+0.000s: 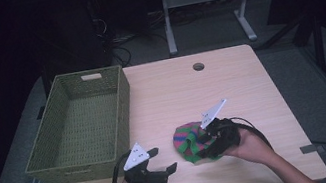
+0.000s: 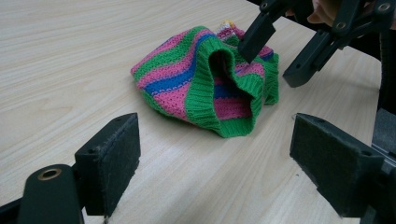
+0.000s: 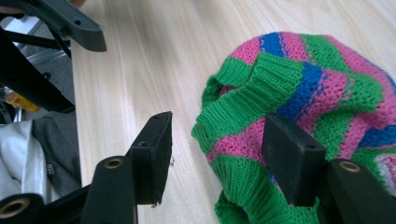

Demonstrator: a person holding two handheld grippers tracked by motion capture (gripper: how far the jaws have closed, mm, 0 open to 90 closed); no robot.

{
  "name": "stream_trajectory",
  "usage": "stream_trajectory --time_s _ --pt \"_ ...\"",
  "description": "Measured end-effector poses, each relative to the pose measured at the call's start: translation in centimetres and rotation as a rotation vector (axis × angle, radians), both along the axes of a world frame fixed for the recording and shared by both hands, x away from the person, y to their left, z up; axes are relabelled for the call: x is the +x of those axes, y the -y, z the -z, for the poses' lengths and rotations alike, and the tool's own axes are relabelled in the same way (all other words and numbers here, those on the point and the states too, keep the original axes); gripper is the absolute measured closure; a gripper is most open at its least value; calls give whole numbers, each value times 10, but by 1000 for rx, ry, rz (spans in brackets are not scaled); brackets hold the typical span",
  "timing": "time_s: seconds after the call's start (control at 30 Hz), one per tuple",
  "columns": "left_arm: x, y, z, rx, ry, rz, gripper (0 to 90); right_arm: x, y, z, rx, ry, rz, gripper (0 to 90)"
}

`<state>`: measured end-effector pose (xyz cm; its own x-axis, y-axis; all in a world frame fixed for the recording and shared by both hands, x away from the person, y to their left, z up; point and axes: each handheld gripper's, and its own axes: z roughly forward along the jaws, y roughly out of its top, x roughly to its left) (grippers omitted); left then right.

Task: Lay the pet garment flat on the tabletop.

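A knitted hat (image 1: pixel 189 142) striped in green, pink and blue lies crumpled on the wooden table (image 1: pixel 176 94), right of the middle and near the front. My right gripper (image 1: pixel 204 146) reaches it from the right. In the right gripper view the hat (image 3: pixel 303 88) has its green ribbed rim between the open jaws of that gripper (image 3: pixel 219 154), one jaw resting against the knit. My left gripper (image 1: pixel 163 160) is open just left of the hat. In the left gripper view the hat (image 2: pixel 205 79) lies ahead of the left gripper (image 2: pixel 215 158), a short way off, with the right gripper (image 2: pixel 272 61) over the hat's far side.
A green woven basket (image 1: pixel 125 103), empty inside, stands on the table's left side. A round cable hole (image 1: pixel 198 66) sits near the far edge. Beyond the table are a dark floor and the legs of another desk (image 1: pixel 168 24).
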<state>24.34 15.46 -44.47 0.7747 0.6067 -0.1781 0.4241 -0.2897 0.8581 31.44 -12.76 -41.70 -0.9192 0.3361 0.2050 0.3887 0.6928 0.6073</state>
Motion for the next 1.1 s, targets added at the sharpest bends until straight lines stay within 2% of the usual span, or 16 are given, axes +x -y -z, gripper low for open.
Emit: stream_trajectory --time_s 0.17,0.2,0.47,0.77,0.97,1.1 --pt "0 0 0 1 0 -1 158 2 -3 5 -25 8 4 438" --pt "0 -1 0 0 0 -1 158 3 -4 8 -43 19 5 458" --pt "-1 0 0 0 1 1 158 3 -4 11 -66 31 20 527" --pt "-1 0 0 0 1 0 158 4 0 17 -77 35 25 678" --pt "-1 -1 0 1 1 -1 158 2 1 16 -75 44 27 765" --pt "0 -2 0 -2 -1 -4 158 0 4 11 -55 51 32 812"
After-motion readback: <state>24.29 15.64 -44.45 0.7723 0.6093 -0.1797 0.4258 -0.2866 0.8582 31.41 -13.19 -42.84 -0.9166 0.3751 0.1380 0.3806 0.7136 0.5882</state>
